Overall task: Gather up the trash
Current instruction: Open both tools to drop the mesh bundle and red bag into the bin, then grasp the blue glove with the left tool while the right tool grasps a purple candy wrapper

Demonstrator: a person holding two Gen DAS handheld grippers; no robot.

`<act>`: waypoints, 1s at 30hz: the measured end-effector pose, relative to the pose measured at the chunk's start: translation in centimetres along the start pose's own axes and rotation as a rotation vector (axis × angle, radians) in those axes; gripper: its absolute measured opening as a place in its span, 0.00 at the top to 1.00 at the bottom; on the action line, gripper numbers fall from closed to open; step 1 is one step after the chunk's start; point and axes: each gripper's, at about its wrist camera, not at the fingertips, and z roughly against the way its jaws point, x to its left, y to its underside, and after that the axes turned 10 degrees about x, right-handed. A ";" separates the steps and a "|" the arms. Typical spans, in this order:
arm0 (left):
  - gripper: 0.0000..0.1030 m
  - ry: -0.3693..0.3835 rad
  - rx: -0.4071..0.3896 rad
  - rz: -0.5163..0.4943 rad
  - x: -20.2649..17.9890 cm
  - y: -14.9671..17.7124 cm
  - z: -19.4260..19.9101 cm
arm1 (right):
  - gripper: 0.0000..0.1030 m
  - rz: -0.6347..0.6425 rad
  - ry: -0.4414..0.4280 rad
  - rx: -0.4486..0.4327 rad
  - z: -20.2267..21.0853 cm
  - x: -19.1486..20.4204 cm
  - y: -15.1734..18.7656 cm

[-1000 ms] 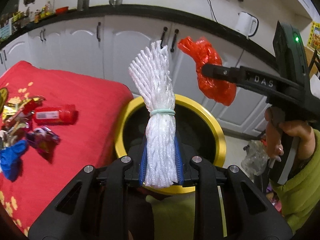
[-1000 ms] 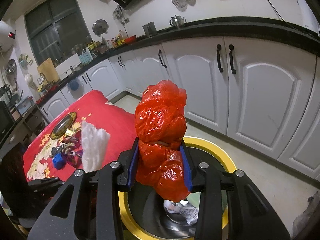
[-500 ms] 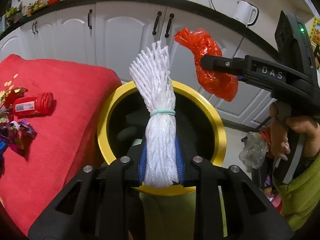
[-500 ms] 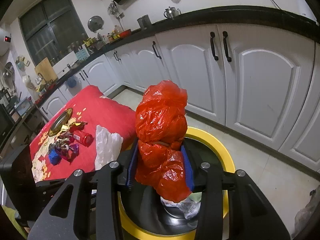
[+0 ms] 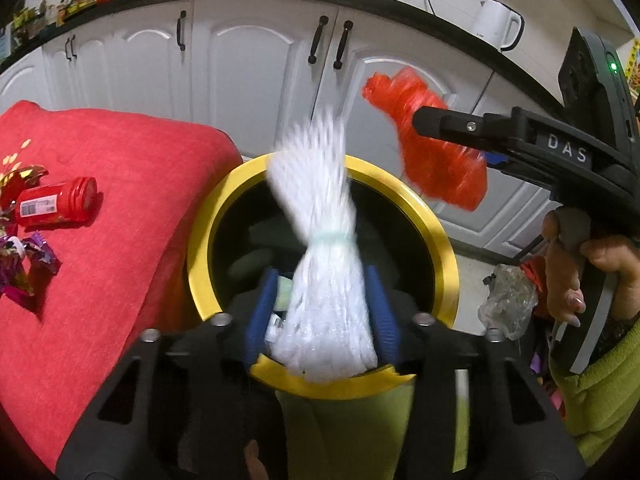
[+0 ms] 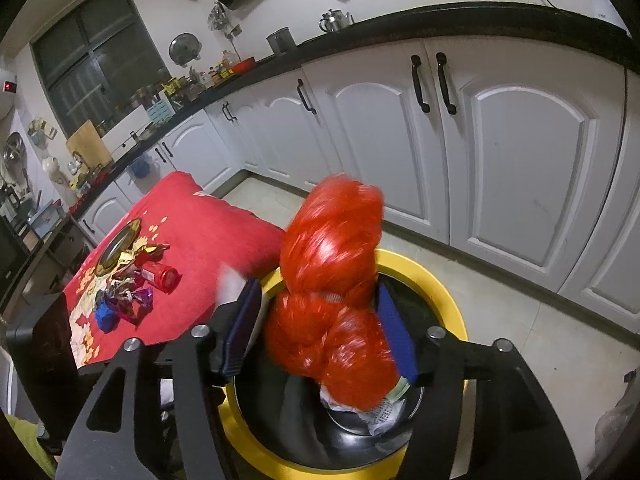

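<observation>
A yellow-rimmed bin [image 5: 442,248] stands beside a red-clothed table [image 5: 120,168]. My left gripper [image 5: 322,308] is open over the bin, and a white foam net bundle [image 5: 324,248] with a green band sits blurred between its parted blue pads, slipping free. My right gripper [image 6: 320,328] is open above the bin [image 6: 452,304] too, and a red plastic bag [image 6: 332,280] is blurred between its pads, which stand apart from it. The right gripper and red bag also show in the left wrist view [image 5: 436,152].
On the table lie a red bottle [image 5: 56,202], shiny wrappers [image 5: 20,264] and a blue scrap [image 6: 105,314]. Paper trash lies in the bin [image 6: 380,412]. White cabinets [image 6: 500,152] stand behind. A clear plastic bag [image 5: 508,300] sits on the floor at right.
Both grippers have opened over the bin. The white net bundle and the red bag, firmly pinched before, are now blurred and loose between the pads.
</observation>
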 end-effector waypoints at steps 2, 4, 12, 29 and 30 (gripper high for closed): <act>0.43 -0.010 -0.006 0.010 0.2 0.0 0.1 | 0.39 -0.003 0.003 -0.004 0.1 0.0 0.0; 0.38 -0.017 -0.013 0.021 0.5 0.1 0.3 | 0.39 -0.002 0.005 -0.009 0.1 0.1 0.1; 0.11 -0.080 -0.087 0.076 1.8 0.5 2.9 | 0.37 0.022 0.008 -0.035 0.8 1.3 0.1; 0.11 -0.214 -0.260 0.193 6.2 2.0 10.0 | 0.35 0.127 -0.047 -0.080 2.1 6.6 0.0; 0.11 -0.218 -0.269 0.199 6.4 2.0 10.4 | 0.35 0.134 -0.050 -0.082 2.2 6.9 0.0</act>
